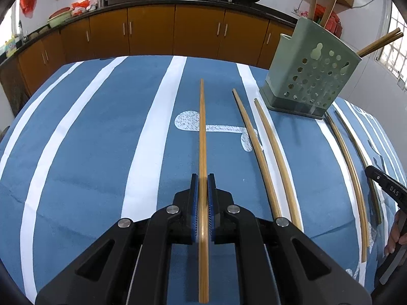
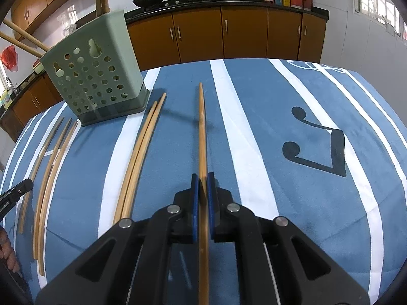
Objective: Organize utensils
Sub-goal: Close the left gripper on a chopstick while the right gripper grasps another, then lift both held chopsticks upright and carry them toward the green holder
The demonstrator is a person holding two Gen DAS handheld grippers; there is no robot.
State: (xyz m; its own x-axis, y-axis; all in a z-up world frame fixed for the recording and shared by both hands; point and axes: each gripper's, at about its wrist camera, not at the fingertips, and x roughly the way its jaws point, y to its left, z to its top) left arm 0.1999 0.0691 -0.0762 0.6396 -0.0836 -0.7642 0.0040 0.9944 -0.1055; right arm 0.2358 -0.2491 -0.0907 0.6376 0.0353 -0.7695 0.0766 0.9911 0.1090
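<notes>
My left gripper (image 1: 203, 178) is shut on a bamboo chopstick (image 1: 202, 127) that points away over the blue striped cloth. My right gripper (image 2: 203, 176) is shut on another bamboo chopstick (image 2: 201, 127), also pointing forward above the cloth. A green perforated utensil holder (image 1: 311, 73) stands at the far right in the left wrist view and at the far left in the right wrist view (image 2: 94, 73); several chopsticks stick out of its top. Loose chopsticks (image 1: 257, 150) lie on the cloth between the grippers, a pair of them (image 2: 138, 157) just left of my right gripper.
The table cloth (image 1: 101, 132) is blue with white stripes. More chopsticks (image 2: 48, 178) lie beside the holder. Brown kitchen cabinets (image 1: 152, 30) with woks on the counter run behind the table. The other gripper's black tip (image 1: 386, 185) shows at the right edge.
</notes>
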